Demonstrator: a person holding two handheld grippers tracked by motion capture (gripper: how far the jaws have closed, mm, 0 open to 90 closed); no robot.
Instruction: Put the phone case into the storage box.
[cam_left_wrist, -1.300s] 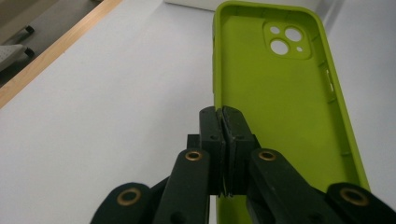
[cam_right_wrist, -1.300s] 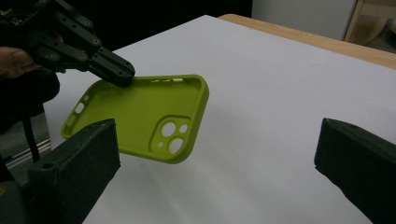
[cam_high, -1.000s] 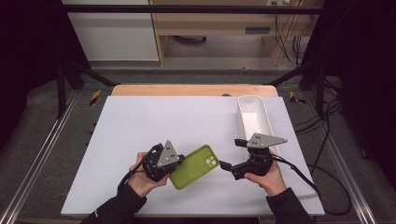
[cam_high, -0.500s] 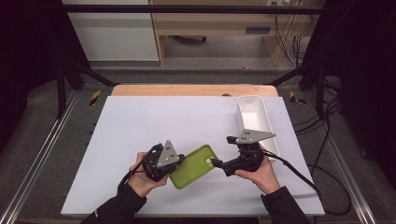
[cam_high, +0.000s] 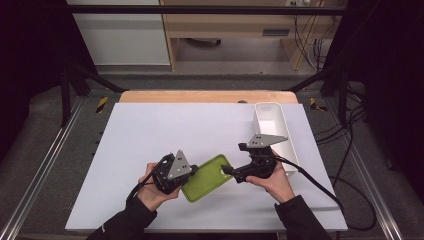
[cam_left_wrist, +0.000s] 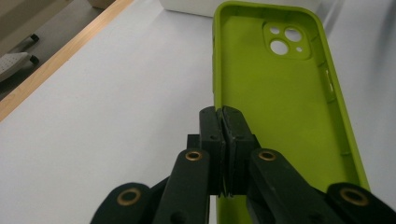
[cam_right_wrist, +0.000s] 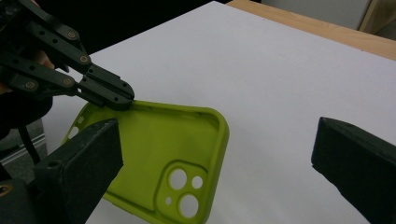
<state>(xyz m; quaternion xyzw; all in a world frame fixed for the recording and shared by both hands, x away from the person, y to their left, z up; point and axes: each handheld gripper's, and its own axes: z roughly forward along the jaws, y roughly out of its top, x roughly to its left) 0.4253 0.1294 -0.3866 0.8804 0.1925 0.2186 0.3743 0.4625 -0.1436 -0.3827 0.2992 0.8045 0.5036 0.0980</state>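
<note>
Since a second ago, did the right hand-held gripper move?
Yes. The right hand-held gripper moved left, away from the white rectangular plastic tray, toward the green phone case.

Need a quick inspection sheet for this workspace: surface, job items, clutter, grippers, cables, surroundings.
Surface: white table top, wooden strip along its far edge.
Job's things: green phone case, inner side up, camera cutouts towards the right gripper.
Clutter: white tray at the right side; contents cannot be told.
Grippers: left gripper shut on the case's edge; right gripper open, fingers either side of the case's camera corner, not touching.
Cables: one trails from each gripper; loose cables on the floor at right.
Surroundings: metal frame rails, dark curtains, wooden furniture beyond the table.
</note>
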